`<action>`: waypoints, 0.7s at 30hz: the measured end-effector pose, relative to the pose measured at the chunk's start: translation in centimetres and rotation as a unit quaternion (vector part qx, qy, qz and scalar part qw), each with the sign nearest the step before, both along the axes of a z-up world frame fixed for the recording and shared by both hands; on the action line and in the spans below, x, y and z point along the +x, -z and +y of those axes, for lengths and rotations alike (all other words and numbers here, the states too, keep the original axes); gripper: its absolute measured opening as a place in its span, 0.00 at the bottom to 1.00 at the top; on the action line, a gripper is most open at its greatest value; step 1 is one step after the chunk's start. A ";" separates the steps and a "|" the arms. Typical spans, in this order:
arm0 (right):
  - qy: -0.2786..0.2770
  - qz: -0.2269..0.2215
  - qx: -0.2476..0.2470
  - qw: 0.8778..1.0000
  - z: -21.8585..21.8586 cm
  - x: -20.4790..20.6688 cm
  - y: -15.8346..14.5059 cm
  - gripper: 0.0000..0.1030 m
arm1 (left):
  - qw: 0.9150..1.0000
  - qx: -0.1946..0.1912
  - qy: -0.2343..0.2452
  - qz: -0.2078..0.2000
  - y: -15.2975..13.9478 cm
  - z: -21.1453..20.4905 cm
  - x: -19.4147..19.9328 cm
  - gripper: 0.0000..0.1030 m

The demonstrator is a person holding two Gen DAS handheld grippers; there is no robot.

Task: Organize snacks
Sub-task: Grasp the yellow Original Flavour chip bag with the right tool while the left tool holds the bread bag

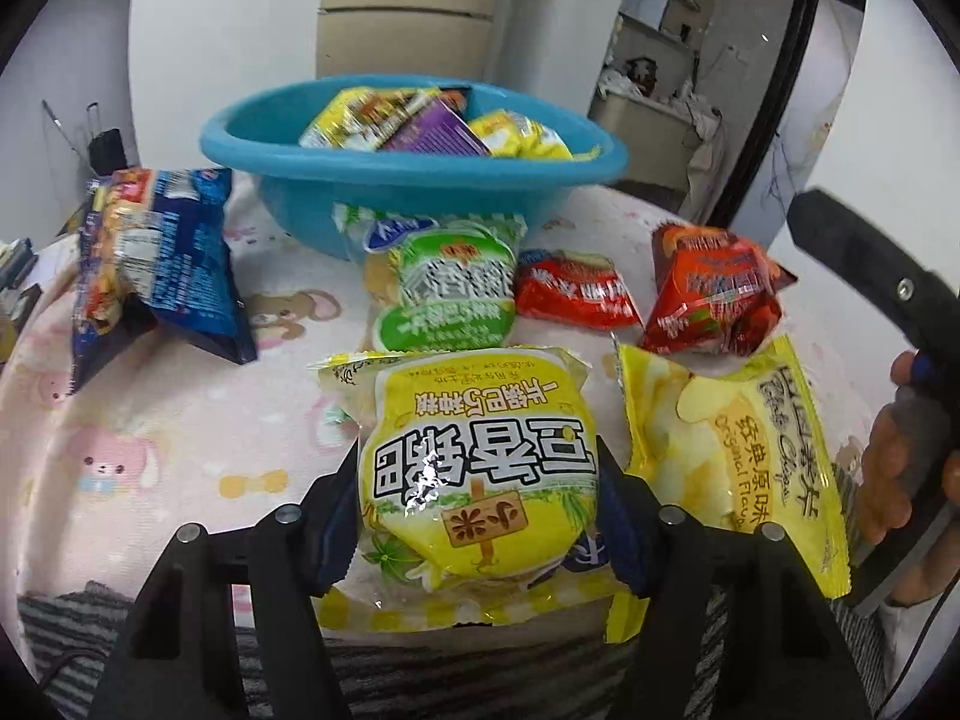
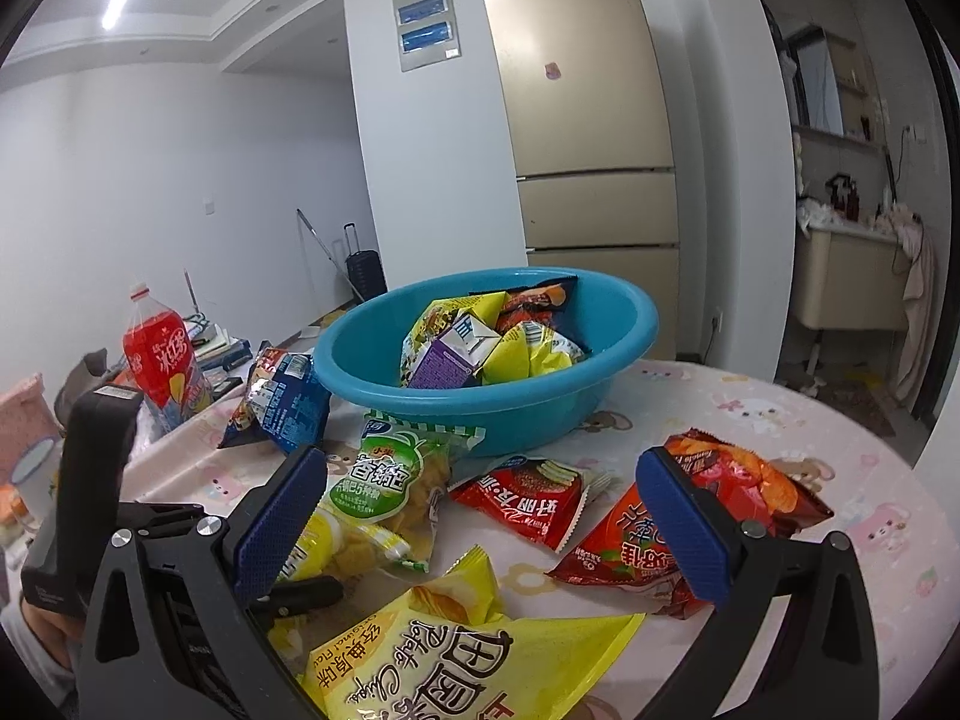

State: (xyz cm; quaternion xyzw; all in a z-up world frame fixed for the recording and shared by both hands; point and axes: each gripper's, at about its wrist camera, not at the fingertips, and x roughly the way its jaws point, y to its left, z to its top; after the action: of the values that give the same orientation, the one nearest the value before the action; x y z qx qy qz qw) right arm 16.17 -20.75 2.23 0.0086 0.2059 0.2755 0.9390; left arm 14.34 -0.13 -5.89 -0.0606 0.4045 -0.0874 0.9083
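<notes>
My left gripper (image 1: 480,516) is shut on a yellow rice-cracker bag (image 1: 480,462), squeezing it from both sides low over the table. My right gripper (image 2: 480,522) is open and empty, above a yellow potato chips bag (image 2: 468,660), which also shows in the left wrist view (image 1: 738,450). A blue basin (image 2: 540,414) at the back holds several snack packs; it also shows in the left wrist view (image 1: 408,192). On the table lie a green snack bag (image 1: 450,288), two red bags (image 1: 570,294) (image 1: 714,300) and a dark blue bag (image 1: 162,258).
The table has a pink cartoon cloth (image 2: 780,408). A red drink bottle (image 2: 162,366) and books stand at the left edge. A beige fridge (image 2: 588,120) stands behind the basin. A striped grey cloth (image 1: 60,630) lies at the near edge.
</notes>
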 end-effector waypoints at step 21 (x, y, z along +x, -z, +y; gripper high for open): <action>0.018 0.003 0.001 1.000 -2.7 3.0 0.6 1.00 | 1.000 0.013 -0.020 -0.009 -0.3 0.2 -0.4 0.67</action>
State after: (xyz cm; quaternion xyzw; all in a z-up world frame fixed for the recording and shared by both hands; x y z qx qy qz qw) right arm 19.22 -23.50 1.67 0.0145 0.2086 0.2586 0.9431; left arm 13.98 0.09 -5.57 -0.0563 0.3957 -0.0644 0.9144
